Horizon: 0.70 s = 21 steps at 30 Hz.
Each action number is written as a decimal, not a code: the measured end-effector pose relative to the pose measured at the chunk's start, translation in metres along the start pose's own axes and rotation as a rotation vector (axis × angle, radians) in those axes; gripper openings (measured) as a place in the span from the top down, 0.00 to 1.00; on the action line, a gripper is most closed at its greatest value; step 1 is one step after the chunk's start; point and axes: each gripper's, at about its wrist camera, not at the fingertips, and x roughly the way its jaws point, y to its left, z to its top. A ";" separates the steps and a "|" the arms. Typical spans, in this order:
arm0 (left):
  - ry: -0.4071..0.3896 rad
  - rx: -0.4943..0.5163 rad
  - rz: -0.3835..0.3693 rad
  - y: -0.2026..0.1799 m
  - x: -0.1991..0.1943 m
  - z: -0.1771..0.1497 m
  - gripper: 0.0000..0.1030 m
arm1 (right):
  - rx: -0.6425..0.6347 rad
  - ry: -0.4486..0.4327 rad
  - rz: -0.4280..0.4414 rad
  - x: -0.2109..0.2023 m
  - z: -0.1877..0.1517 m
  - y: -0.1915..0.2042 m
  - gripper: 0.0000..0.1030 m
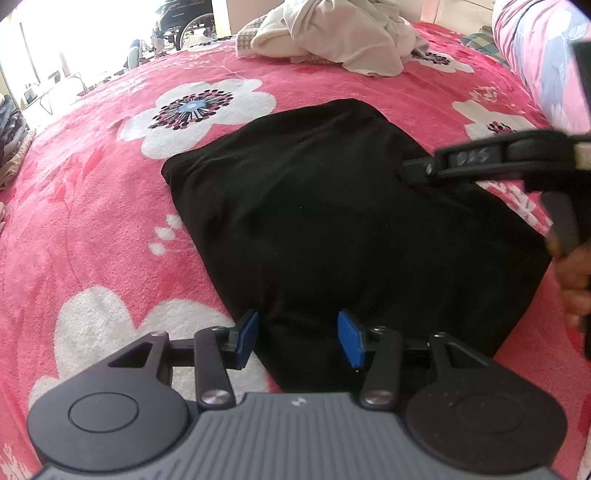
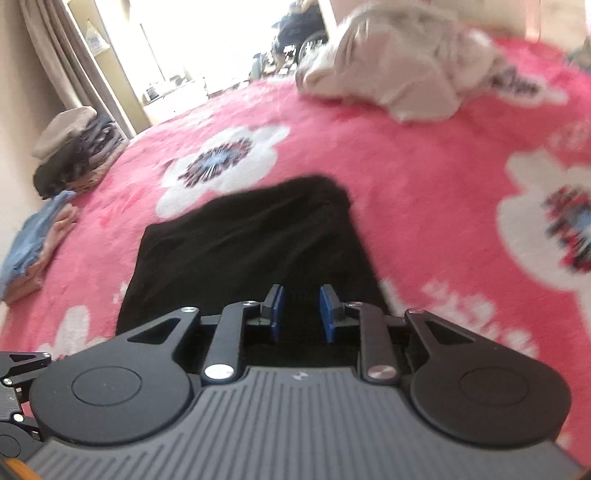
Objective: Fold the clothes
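— Black cloth, that's the one they're working on: the black garment (image 1: pixel 332 206) lies flattened into a rough rectangle in the middle of the bed, on the pink fleece blanket (image 1: pixel 92 206) with its big white flowers.

— And the two grippers?

— The left gripper (image 1: pixel 297 338) hangs over the near edge, blue pads spread with the cloth's hem beneath the gap; nothing is pinched as far as I can see. The right gripper (image 2: pixel 301 312) sits over the right-hand side of the garment, its pads closer together but with a clear gap, and I see no fabric caught between them. From the left camera its tip seems to rest low on the cloth, though contact is hard to judge.

— Why that stance?

— My guess: one at the near hem, one at the side, either smoothing the fold or lining up to lift the edge for another fold. It looks part-folded already.

— The rest of the room?

— Rumpled pale clothes (image 1: pixel 332 33) wait at the far end of the bed, probably next. Folded piles (image 2: pixel 70 147) sit off to the left by a curtain, a flowered pillow (image 1: pixel 543 55) at the right, and bright daylight floods in beyond, washing out what's there.
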 end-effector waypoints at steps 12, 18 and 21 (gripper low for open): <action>-0.064 -0.117 -0.058 0.026 -0.009 -0.009 0.50 | 0.330 -0.156 -0.012 -0.024 -0.008 -0.062 0.75; -0.134 -0.217 -0.072 0.056 -0.018 -0.013 0.48 | 0.422 -0.171 0.012 -0.027 -0.010 -0.075 0.54; -0.103 -0.290 -0.129 0.070 -0.011 -0.016 0.48 | 0.457 -0.171 0.038 -0.026 -0.010 -0.079 0.53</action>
